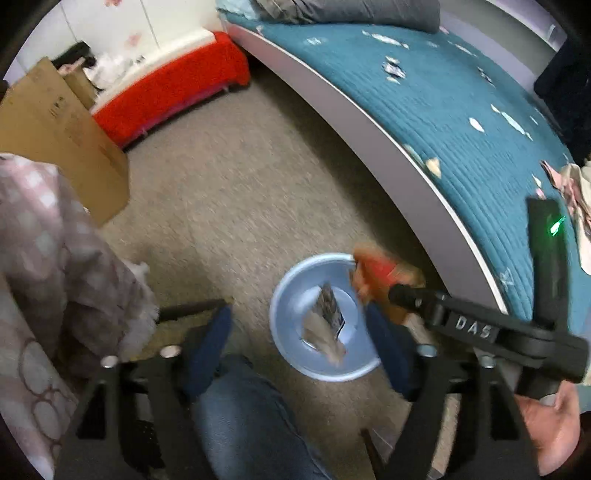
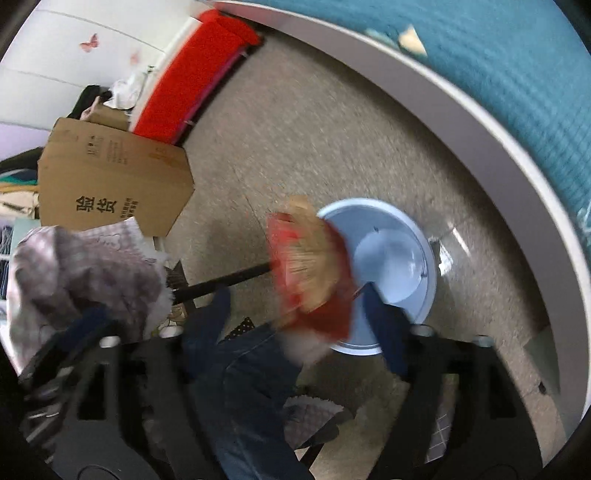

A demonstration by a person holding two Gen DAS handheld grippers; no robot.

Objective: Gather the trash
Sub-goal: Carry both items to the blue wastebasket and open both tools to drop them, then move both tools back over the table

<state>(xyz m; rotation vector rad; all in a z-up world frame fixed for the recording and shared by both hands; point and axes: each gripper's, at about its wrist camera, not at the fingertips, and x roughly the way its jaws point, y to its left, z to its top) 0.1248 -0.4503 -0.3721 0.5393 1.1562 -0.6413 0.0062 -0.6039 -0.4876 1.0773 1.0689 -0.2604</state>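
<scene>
Speckled beige floor (image 1: 240, 206) beside a teal quilted bed (image 1: 461, 122). A round pale-blue plastic bin (image 1: 291, 295) stands near the bed's edge, holding crumpled wrappers (image 1: 327, 325). Left tool (image 1: 299, 347) released, empty. Right tool (image 2: 295, 314) spread; a blurred red-and-tan snack wrapper (image 2: 310, 269) sits between its fingers, grip uncertain.

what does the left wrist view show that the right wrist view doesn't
Only the left wrist view shows the trash already lying inside the blue bin, a grey-and-tan wrapper, plus the right hand-held gripper from outside and the grey pillow on the bed.

Only the right wrist view shows printed characters on the cardboard box and the blurred red-and-tan wrapper filling the frame's centre, with open fingers either side.

Both share the bin, carpet, teal bed, box and red bench.
</scene>
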